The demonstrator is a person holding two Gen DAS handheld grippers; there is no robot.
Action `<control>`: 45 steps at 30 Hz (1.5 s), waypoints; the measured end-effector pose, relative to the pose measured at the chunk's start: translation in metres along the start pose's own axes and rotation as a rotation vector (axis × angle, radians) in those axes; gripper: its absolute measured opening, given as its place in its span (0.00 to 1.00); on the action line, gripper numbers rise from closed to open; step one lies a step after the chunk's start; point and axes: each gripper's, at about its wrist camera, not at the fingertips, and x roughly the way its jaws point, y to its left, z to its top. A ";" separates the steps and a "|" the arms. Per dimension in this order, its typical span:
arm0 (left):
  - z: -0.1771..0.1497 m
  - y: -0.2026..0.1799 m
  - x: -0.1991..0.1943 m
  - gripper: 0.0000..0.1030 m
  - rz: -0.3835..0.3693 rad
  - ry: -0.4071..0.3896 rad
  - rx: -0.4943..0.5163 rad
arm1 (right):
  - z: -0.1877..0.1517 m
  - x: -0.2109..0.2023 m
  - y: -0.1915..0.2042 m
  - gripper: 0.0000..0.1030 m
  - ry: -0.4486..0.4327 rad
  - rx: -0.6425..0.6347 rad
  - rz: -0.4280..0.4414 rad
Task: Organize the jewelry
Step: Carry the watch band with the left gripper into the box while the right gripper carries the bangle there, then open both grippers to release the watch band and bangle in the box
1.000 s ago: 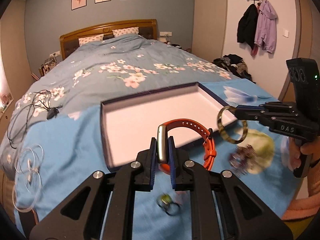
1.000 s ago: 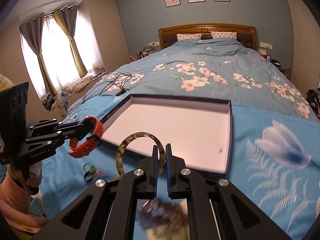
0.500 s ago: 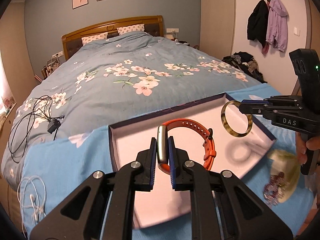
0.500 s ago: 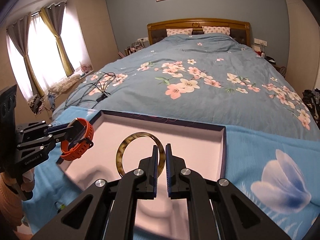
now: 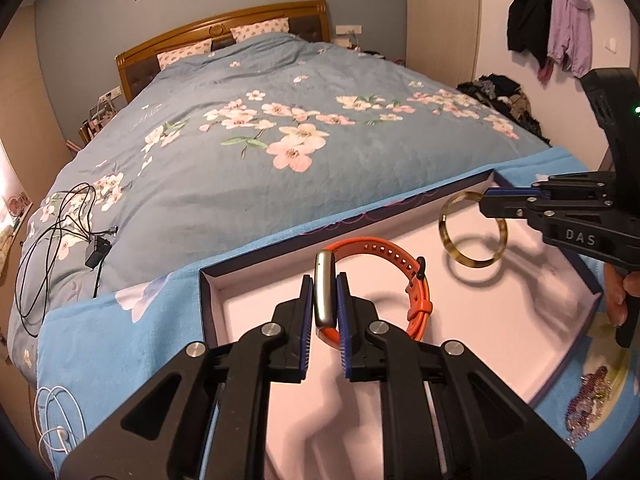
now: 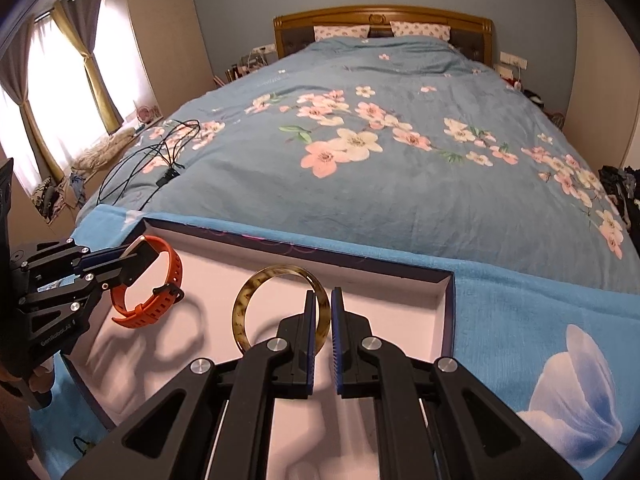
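Observation:
My left gripper (image 5: pixel 324 294) is shut on the silver case of an orange-strapped watch (image 5: pixel 384 248), which it holds just above the left part of a shallow, dark-rimmed box (image 5: pixel 248 292) with a white floor. My right gripper (image 6: pixel 322 300) is shut on a tortoiseshell bangle (image 6: pixel 244 300) and holds it upright over the middle of the box (image 6: pixel 400 304). In the left wrist view the bangle (image 5: pixel 444 236) hangs from the right gripper (image 5: pixel 486 202) at the right. In the right wrist view the watch (image 6: pixel 172 268) and the left gripper (image 6: pixel 134 258) show at the left.
The box lies on a light blue blanket (image 6: pixel 520 312) at the foot of a floral bed. A beaded necklace on a pale dish (image 5: pixel 588 396) sits right of the box. Black cables (image 5: pixel 60 232) and a white earphone cord (image 5: pixel 56 420) lie at the left. A small ring (image 6: pixel 80 444) rests near the box's near left corner.
Both grippers have moved forward and slightly down, from in front of the box to over its floor, carrying the watch and the bangle. Both grips are unchanged.

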 end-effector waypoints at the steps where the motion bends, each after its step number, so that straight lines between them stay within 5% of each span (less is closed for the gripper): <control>1: 0.001 0.000 0.003 0.11 0.001 0.004 -0.003 | 0.001 0.002 -0.001 0.06 0.007 0.004 -0.006; 13: 0.017 0.003 0.041 0.12 0.012 0.104 -0.037 | 0.010 0.020 -0.008 0.06 0.065 0.045 -0.029; 20: 0.020 0.012 0.052 0.13 0.034 0.129 -0.090 | 0.006 0.006 -0.007 0.22 0.018 0.055 -0.004; 23: 0.022 0.015 0.049 0.33 0.022 0.117 -0.099 | 0.001 -0.008 -0.003 0.24 -0.009 0.042 0.019; 24: 0.022 0.015 0.045 0.42 0.028 0.103 -0.100 | -0.001 -0.013 -0.002 0.27 -0.018 0.039 0.026; 27: 0.020 0.014 0.030 0.44 0.046 0.057 -0.095 | -0.011 -0.035 0.004 0.30 -0.063 0.012 0.047; 31: 0.013 0.014 -0.008 0.59 0.082 -0.052 -0.097 | -0.029 -0.069 0.012 0.34 -0.113 -0.033 0.088; 38: -0.026 0.008 -0.086 0.65 0.084 -0.187 -0.078 | -0.082 -0.112 0.021 0.34 -0.119 -0.101 0.131; 45: -0.085 -0.013 -0.137 0.68 0.036 -0.234 -0.039 | -0.142 -0.131 0.024 0.34 -0.063 -0.088 0.135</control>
